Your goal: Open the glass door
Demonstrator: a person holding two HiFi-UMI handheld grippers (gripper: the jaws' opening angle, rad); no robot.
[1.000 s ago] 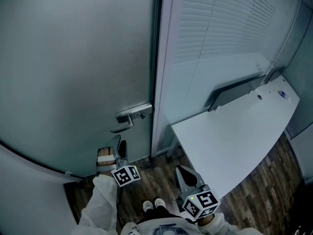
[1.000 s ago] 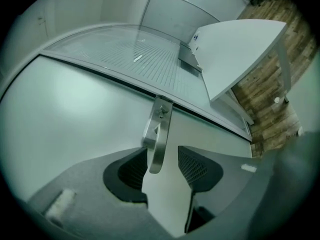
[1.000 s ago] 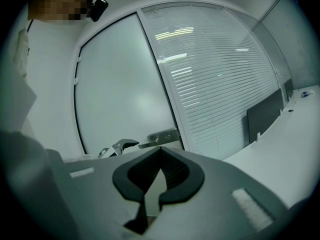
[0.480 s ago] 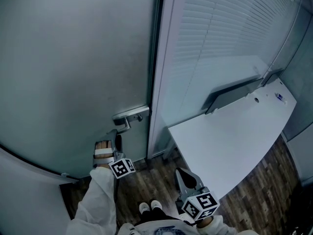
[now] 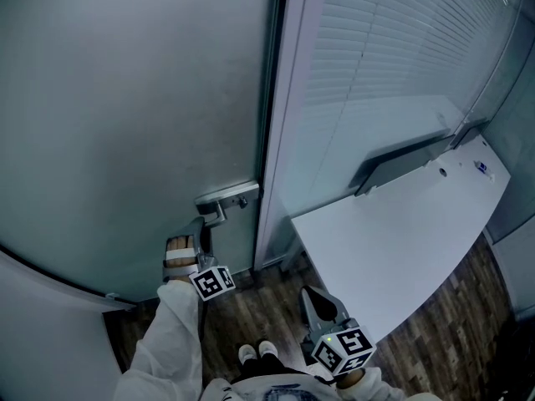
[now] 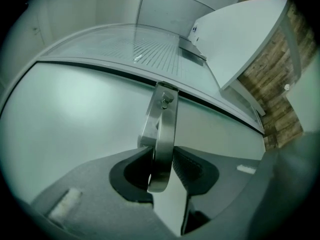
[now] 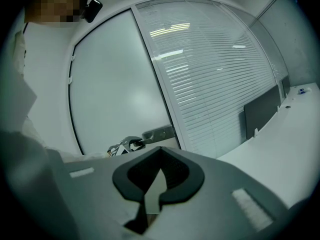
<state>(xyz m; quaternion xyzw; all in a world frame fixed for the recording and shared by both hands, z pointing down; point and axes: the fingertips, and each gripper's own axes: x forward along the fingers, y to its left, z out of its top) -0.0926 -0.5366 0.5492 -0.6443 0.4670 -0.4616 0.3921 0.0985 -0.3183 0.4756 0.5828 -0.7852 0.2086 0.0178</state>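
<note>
The frosted glass door point(image 5: 125, 98) stands closed on the left, with a metal lever handle point(image 5: 224, 199) near its right edge. My left gripper point(image 5: 199, 228) reaches up to that handle. In the left gripper view the handle point(image 6: 162, 134) lies between the jaws of the left gripper point(image 6: 162, 169), which are closing around it; a thin gap still shows on the right side. My right gripper point(image 5: 316, 295) hangs low beside the desk, jaws together and empty. In the right gripper view, past the right gripper point(image 7: 159, 171), the handle point(image 7: 159, 132) and the left gripper point(image 7: 122, 146) show ahead.
A glass wall with slatted blinds point(image 5: 376, 73) stands right of the door frame point(image 5: 272, 140). A white curved desk point(image 5: 401, 232) with a dark monitor point(image 5: 401, 153) fills the right side. The floor point(image 5: 251, 307) is dark wood planks. My feet point(image 5: 257, 353) are close to the door.
The left gripper moved up from below the handle to the lever, so the handle now sits between its jaws, which have narrowed. The right gripper stayed where it was.
</note>
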